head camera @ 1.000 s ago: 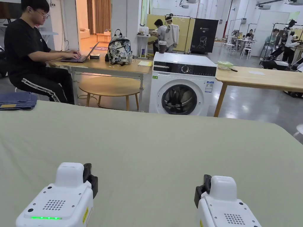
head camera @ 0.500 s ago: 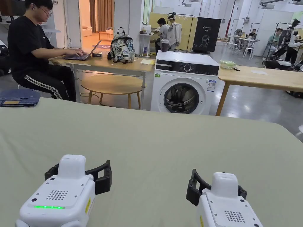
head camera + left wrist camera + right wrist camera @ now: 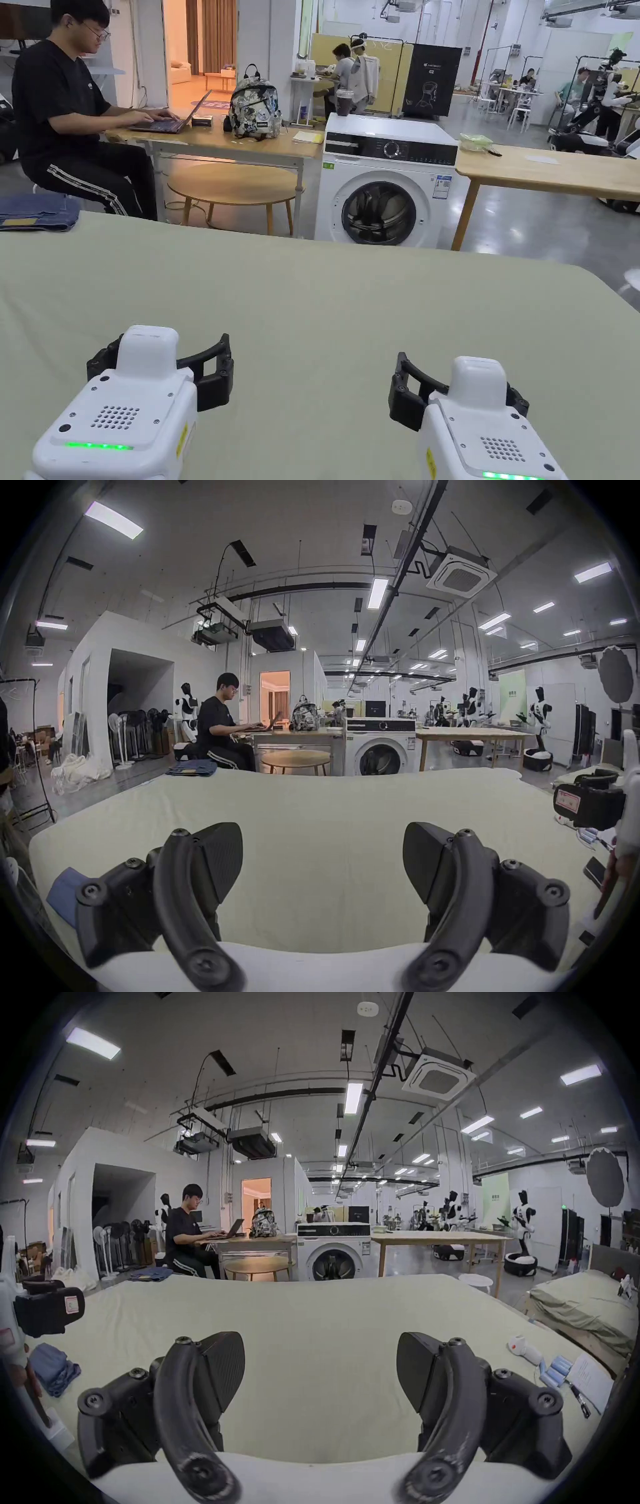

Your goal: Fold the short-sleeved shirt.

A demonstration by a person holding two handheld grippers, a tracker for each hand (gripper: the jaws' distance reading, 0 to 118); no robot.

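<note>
Both grippers, left gripper (image 3: pixel 161 372) and right gripper (image 3: pixel 459 394), hover with jaws open above the bare bed (image 3: pixel 350 312); a crumpled blue garment (image 3: pixel 55 1368) lies leftward, nearest the left.

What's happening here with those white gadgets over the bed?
A person holds two handheld tongs above a green-sheeted bed. The left tongs and right tongs are both open and hold nothing. The sheet just ahead of them is bare. A crumpled blue garment lies near the bed's left edge and folded jeans at its far left corner. Folding hasn't started.
</note>
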